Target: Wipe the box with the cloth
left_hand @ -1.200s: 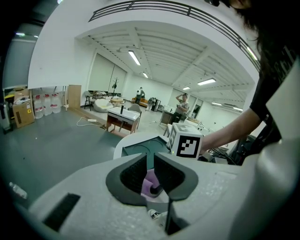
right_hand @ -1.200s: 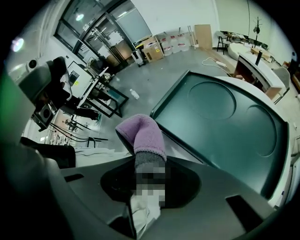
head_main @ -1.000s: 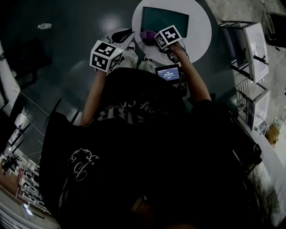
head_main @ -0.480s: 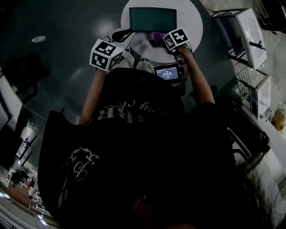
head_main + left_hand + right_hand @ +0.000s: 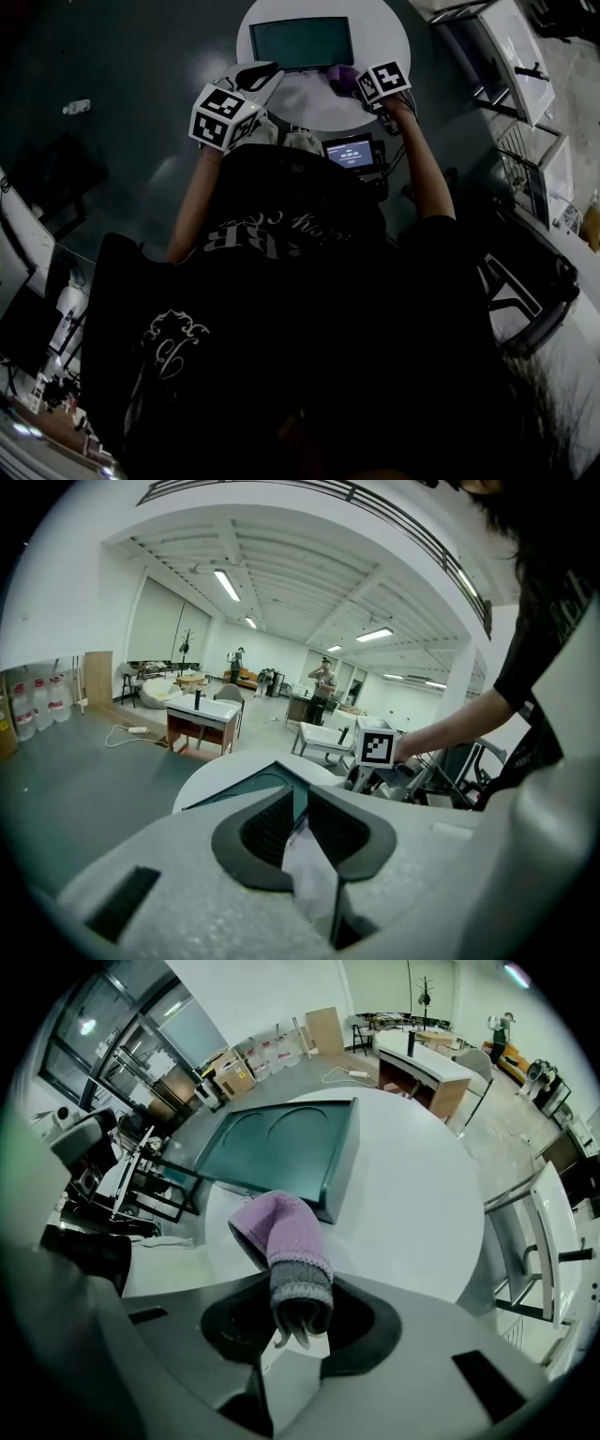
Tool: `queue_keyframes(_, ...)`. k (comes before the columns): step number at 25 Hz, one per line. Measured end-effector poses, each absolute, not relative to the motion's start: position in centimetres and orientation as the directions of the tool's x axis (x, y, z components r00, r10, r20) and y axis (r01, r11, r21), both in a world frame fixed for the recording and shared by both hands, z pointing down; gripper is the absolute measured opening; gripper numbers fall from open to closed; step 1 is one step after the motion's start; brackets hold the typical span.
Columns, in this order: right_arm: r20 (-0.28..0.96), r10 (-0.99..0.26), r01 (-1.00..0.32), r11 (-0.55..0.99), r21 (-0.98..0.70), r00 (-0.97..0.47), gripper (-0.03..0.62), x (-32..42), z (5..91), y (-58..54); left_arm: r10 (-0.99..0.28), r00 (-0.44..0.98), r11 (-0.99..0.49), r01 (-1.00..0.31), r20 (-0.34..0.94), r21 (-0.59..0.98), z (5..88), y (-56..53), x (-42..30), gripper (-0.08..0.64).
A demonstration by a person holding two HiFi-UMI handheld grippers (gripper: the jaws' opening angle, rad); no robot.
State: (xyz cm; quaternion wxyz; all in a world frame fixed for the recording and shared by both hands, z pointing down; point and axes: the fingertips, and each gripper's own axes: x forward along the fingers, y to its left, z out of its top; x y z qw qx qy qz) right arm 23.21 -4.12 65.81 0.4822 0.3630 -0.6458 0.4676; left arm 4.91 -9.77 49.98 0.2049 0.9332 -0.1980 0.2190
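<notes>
A flat dark-teal box (image 5: 302, 42) lies on a round white table (image 5: 384, 37). My right gripper (image 5: 358, 86) is shut on a purple cloth with a grey band (image 5: 341, 77), held just off the box's near right corner. In the right gripper view the cloth (image 5: 286, 1232) stands up from the jaws (image 5: 295, 1321), in front of the box (image 5: 272, 1147). My left gripper (image 5: 261, 75) hovers at the table's left edge beside the box. Its jaws (image 5: 293, 803) stand close together with nothing between them, and the box (image 5: 253, 789) shows beyond.
A small lit screen (image 5: 350, 152) hangs at the person's chest below the table. White shelving and metal racks (image 5: 516, 66) stand to the right. Dark floor surrounds the table. Desks (image 5: 202, 714) and distant people show in the left gripper view.
My right gripper has carried the cloth rightward along the box's near side, from its left part to its right corner. The left gripper has barely moved.
</notes>
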Motion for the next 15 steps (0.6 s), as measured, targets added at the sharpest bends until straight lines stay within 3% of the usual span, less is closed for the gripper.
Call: queue_keyframes(15, 0.979, -0.046, -0.961, 0.208, -0.183, -0.196, 0.101, 29.9, 65.0, -4.7, -0.278, 0.826, -0.843, -0.454, 0.49, 0.288, 49.7, -10.9, 5.8, 0.057)
